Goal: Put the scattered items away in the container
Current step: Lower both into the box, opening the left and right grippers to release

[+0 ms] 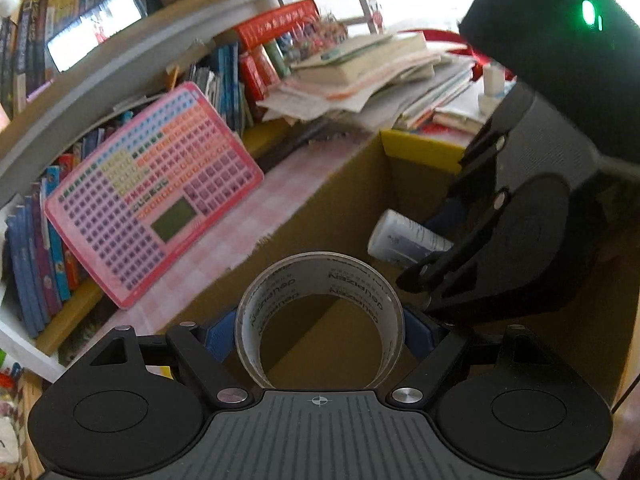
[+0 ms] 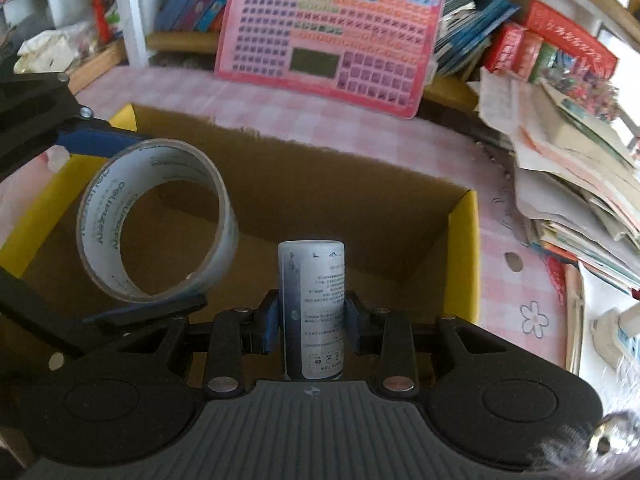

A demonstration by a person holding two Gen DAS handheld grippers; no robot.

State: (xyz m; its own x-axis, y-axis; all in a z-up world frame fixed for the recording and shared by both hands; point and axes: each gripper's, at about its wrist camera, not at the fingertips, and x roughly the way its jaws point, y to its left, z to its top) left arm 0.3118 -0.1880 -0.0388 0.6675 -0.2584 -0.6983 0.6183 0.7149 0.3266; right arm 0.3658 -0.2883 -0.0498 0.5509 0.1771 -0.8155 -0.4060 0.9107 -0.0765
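My left gripper (image 1: 320, 332) is shut on a clear tape roll (image 1: 320, 276) and holds it over the open cardboard box (image 1: 340, 200). The tape roll also shows in the right wrist view (image 2: 96, 208), clamped between blue pads (image 2: 96, 142). My right gripper (image 2: 312, 322) is shut on a white and dark blue bottle (image 2: 314, 308), held over the box (image 2: 320, 184). In the left wrist view the bottle (image 1: 404, 236) and the right gripper (image 1: 436, 240) are at the right, over the box.
The box has yellow flaps (image 2: 466, 256) and stands on a pink checked tablecloth (image 2: 440, 148). A pink keyboard toy (image 2: 332, 36) leans on books behind. A stack of books and papers (image 2: 580, 176) lies to the right. Shelves (image 1: 120, 60) rise behind.
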